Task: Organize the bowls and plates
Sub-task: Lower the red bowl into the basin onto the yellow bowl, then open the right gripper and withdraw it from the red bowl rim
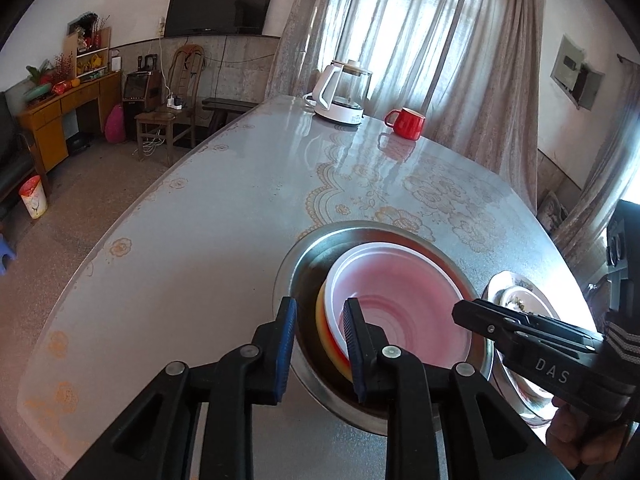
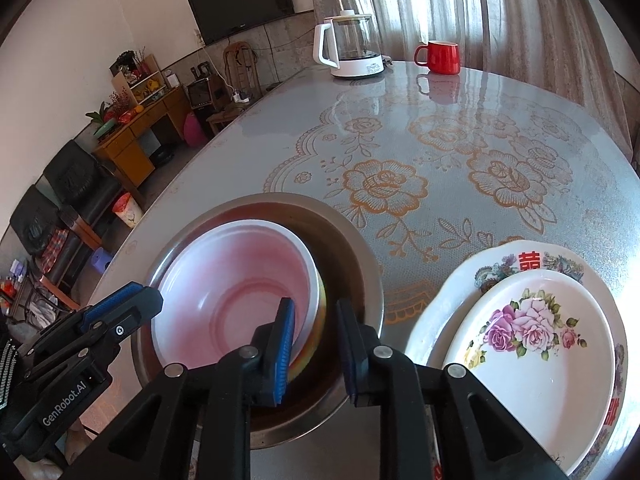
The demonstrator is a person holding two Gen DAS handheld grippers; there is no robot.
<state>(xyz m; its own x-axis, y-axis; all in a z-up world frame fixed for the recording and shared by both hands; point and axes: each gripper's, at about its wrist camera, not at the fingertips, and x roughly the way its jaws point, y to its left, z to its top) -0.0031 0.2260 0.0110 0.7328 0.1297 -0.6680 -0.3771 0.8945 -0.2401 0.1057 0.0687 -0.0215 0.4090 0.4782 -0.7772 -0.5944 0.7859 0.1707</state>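
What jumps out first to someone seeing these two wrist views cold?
The nested bowls near the table's front edge: a white plastic bowl with a pinkish inside sits in a yellow-rimmed bowl, inside a wide steel basin. Both grippers, left gripper and right gripper, straddle the rims with jaws apart. To the right, a small rose-print plate lies on a larger patterned plate; far back, a red mug.

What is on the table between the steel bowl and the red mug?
Nothing: between the steel bowl and red mug only bare flowered table shows, clearest in the right wrist view.
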